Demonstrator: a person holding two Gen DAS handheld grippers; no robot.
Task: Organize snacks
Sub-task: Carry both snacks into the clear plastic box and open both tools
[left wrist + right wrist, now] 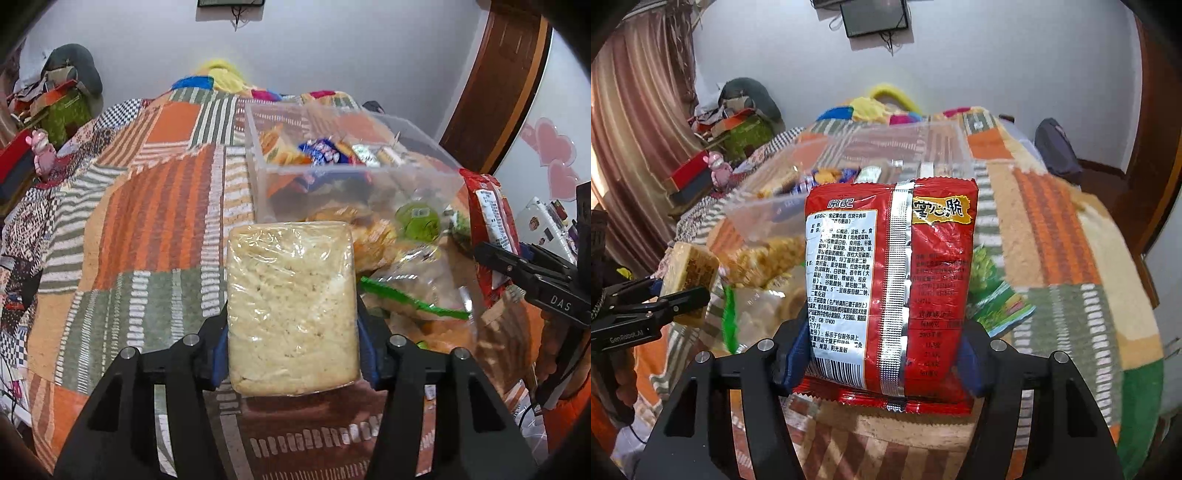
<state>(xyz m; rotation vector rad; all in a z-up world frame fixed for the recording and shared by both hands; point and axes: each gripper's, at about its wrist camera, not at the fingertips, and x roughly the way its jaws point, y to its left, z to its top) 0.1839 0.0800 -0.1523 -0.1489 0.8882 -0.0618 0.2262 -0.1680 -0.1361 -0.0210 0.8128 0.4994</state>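
Two claws, each loaded. Left wrist view: left claw [293, 354] partly closed, pads pinching a clear-wrapped pale noodle block [291, 306] above the patchwork bedspread [147, 221]; "DAS" reads on the right claw [495, 264]. Clear bin [354, 173] ahead; open bedspread leftward.

Right wrist view: right claw [882, 363] clamps a red packet [890, 280], Chinese print, "GB 17400"; "GenRobot.AI" on the other claw.

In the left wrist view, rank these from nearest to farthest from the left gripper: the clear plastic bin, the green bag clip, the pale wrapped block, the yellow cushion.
1. Pale wrapped block, clamped between the left gripper pads.
2. Green bag clip, just right, on a clear bag.
3. Clear plastic bin, ahead and slightly right, holding snacks.
4. Yellow cushion, at the quilt's far end by the wall.
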